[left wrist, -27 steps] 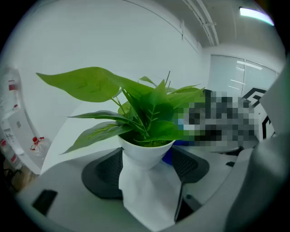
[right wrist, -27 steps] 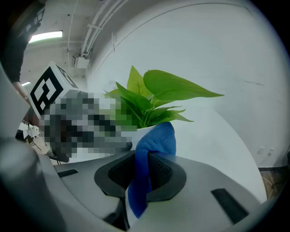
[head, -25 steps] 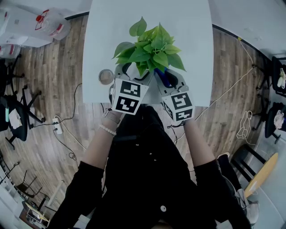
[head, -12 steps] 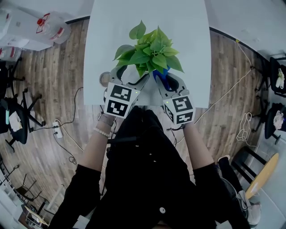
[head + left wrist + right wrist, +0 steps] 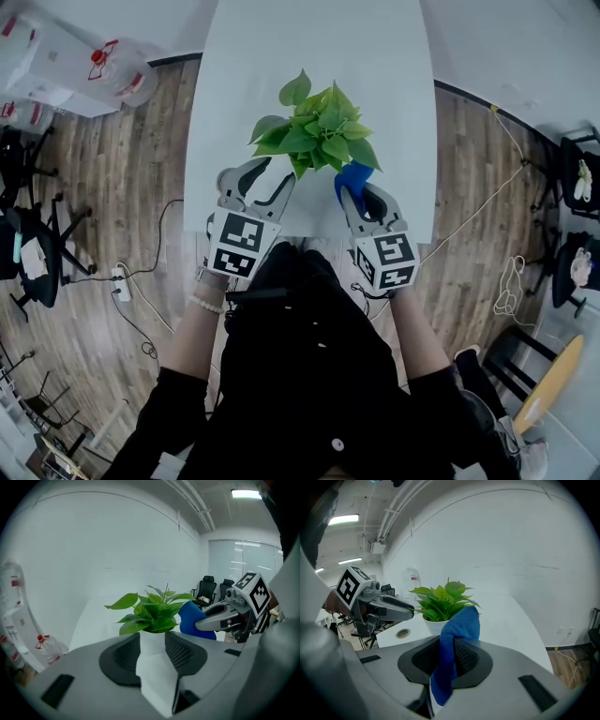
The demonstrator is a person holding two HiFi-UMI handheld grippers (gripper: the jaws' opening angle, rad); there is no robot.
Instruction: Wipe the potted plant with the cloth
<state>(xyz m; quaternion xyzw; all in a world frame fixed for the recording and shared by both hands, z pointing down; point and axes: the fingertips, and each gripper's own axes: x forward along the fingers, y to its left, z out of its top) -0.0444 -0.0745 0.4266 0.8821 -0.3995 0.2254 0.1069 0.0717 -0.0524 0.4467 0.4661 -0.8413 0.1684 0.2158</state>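
The potted plant stands near the front edge of the white table, just ahead of the person. From the head view its leaves hide the pot completely. Both gripper views look in lower and show the white pot under the foliage.

The right gripper is clamped on the blue cloth. Its own view shows the fabric pinched between the pads, a tail hanging below and a fold standing up above. The cloth sits right at the plant's right-hand leaves, though I can't say for sure that it touches them.

The left gripper carries nothing. Its jaws have just been closing and now stand at a narrow gap. Through that gap its view shows only the pot and the tabletop beyond. From above, its tips stop just short of the leaves.

The right gripper view also picks out a round cable hole in the table beside the pot, which the head view does not show.

A second ago both grippers were tucked in under the foliage on either side of the pot, with the cloth mostly buried by leaves. Now both have drawn back towards the person and the cloth shows clear. The plant looks to be on the same spot.
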